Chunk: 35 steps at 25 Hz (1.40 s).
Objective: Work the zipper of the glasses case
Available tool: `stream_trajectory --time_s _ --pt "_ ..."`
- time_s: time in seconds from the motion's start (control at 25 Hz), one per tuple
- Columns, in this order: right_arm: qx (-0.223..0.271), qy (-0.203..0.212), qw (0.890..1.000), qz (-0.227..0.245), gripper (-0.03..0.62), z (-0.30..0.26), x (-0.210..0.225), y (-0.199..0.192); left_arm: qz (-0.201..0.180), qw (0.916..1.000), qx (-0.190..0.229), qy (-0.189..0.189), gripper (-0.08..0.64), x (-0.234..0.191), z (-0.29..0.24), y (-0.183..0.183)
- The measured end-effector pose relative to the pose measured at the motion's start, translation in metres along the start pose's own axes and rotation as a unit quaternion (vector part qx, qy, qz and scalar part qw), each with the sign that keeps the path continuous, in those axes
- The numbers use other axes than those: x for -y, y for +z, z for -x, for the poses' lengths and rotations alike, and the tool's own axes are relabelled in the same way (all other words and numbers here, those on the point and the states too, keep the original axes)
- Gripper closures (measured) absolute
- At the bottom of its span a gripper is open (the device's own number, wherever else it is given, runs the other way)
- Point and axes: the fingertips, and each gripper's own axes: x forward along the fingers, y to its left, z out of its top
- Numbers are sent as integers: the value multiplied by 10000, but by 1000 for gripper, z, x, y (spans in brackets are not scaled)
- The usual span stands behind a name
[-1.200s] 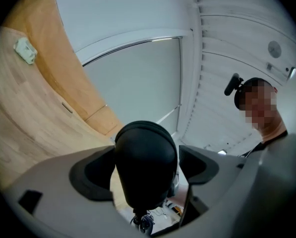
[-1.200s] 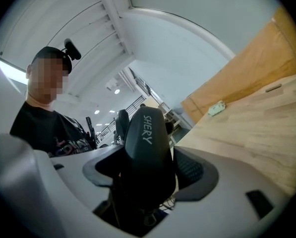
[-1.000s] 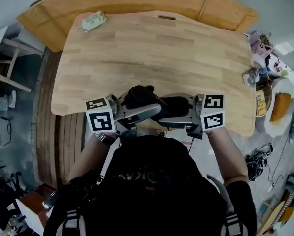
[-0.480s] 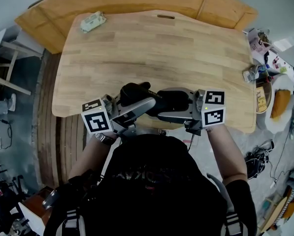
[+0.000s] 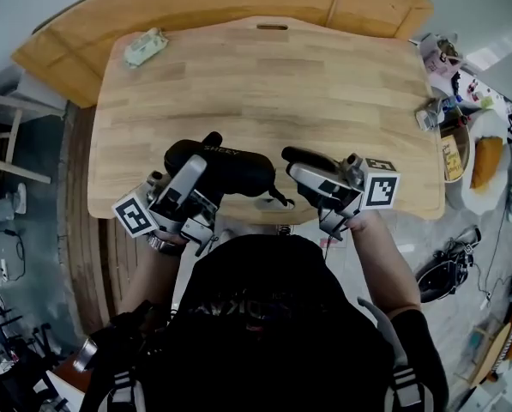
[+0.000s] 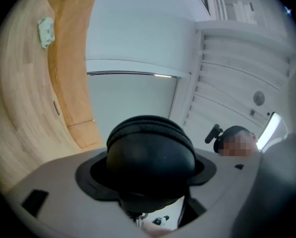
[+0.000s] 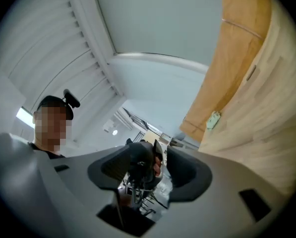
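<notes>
The black glasses case (image 5: 230, 168) is lifted over the near edge of the wooden table (image 5: 273, 84). My left gripper (image 5: 195, 168) is shut on the case's left end after its jaws have just been closing a little. In the left gripper view the case (image 6: 150, 143) fills the space between the jaws of the left gripper (image 6: 150, 171). A thin zipper strap (image 5: 278, 197) hangs from the right end. My right gripper (image 5: 292, 160) sits just right of that end. Its jaws have just been closing, and the right gripper (image 7: 150, 170) shows the case's dark end (image 7: 139, 160) between its pads with a gap on one side.
A pale green packet (image 5: 144, 45) lies at the table's far left corner. A wooden bench (image 5: 195, 7) runs behind the table. Cluttered small items (image 5: 448, 118) stand on a surface off the right edge. The person's body is right against the near edge.
The left gripper has swung left and up with the case, away from the table's near edge. The right gripper has come off the case and now points at its right end.
</notes>
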Motion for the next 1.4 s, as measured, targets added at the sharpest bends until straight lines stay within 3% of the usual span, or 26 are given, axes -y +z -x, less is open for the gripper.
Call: stream_trajectory --time_s 0.12,0.32,0.6,0.84,1.24,1.4 --pt "257 330 9980 -464 367 -3 -3 -2 225 9991 260 -264 202 4 -4 10" --pt "542 793 9891 -1117 398 -12 -6 -9 291 9973 379 -561 202 13 -7 14" --pt "890 1525 9708 -1626 490 -23 -23 -3 185 9982 300 -491 202 13 -8 14" --pt "976 1488 9702 -1645 545 -23 -20 -4 61 9987 375 -351 202 10 -4 16" --pt "1368 1239 9668 -1766 560 -19 -10 -6 156 9987 442 -210 201 3 7 11" --pt "1407 1197 9657 -1827 560 -22 -12 -14 -97 9991 394 -90 202 5 12 10"
